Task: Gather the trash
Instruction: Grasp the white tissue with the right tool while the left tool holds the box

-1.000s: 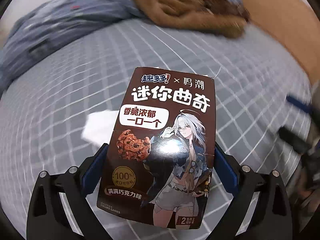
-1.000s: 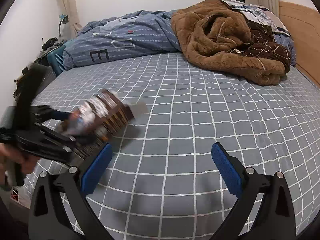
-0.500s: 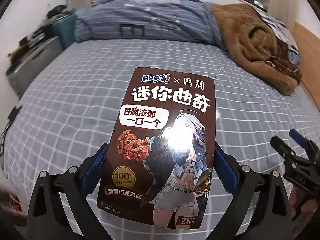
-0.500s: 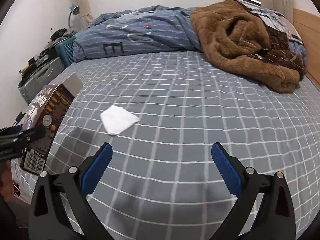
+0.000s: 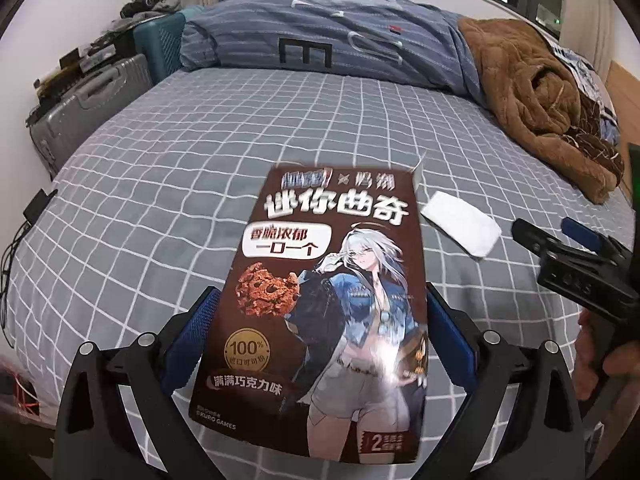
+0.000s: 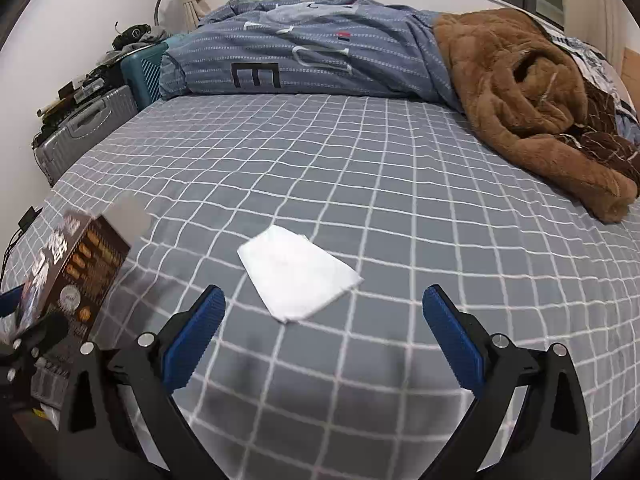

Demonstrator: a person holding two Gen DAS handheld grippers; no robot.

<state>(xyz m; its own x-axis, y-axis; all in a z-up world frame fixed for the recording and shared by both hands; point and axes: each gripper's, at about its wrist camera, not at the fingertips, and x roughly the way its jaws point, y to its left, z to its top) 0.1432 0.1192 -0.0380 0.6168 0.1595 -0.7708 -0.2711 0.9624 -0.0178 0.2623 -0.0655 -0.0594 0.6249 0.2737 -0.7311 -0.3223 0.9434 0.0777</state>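
The left claw (image 5: 320,336) was clamped on a brown biscuit box (image 5: 328,304), its blue pads pressed to the box's two long sides near the lower end, carrying it above the bed (image 5: 200,184). The right claw (image 6: 322,334) stood wide apart with nothing in it, hovering low over a white tissue (image 6: 298,276) that lay flat on the checked sheet just ahead of its pads.

The box looked the shakier of the two, to my eye. It was pinched at one end only, so most of its length stuck out past the pads; a quick swing could have let it pivot or slip, and a hard squeeze might have caved the thin card. The tissue posed its own trouble: lying so flat, the pads might have closed on the sheet along with it, or skated over it altogether.

The box's long axis ran straight out along the fingers, its opened top flap pointing away towards the rumpled blue duvet (image 5: 340,40). The tissue's longer side lay slantwise across the right claw's line.
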